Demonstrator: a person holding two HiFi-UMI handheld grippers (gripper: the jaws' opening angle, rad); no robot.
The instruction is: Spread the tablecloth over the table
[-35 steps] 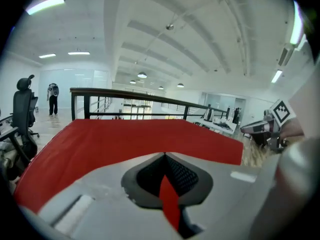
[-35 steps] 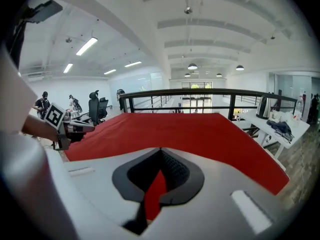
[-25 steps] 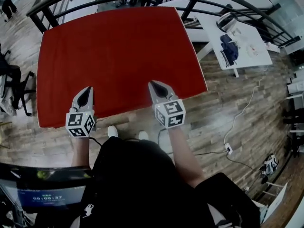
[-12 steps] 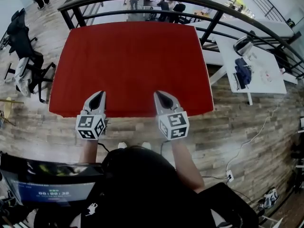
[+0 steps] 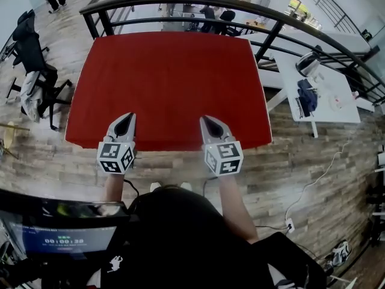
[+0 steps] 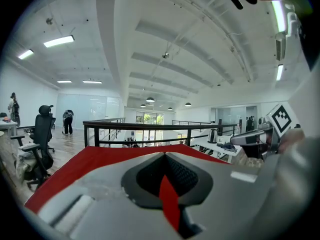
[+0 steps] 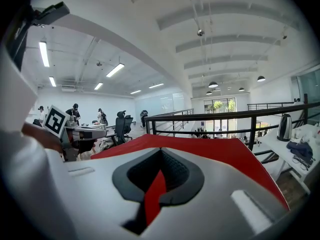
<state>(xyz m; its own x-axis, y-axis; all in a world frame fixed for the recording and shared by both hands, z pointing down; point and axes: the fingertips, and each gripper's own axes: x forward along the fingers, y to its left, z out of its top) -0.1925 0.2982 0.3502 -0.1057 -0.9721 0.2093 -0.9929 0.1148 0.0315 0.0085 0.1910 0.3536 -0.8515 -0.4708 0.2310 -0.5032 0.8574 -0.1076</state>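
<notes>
Red tablecloth (image 5: 168,83) is already lying flat across pretty much the whole worktop, which is hiding completely under it, with the far edge sitting just near the black railing (image 5: 252,8). Both claws are working the near edge. The left claw (image 5: 124,122) is clenching a thin fold of the red fabric, and the right claw (image 5: 209,124) is doing the same further right. Each claw's own view is showing a red sliver squeezed between the jaws.

What I'm worrying about from here: they're only biting a skinny bit of hem, so any tug toward the near side is probably going to slide the whole sheet and steal overhang from the far side. Letting one go first, or pulling harder with one, is likely going to skew it, leaving a wrinkle or a crooked near edge.
</notes>
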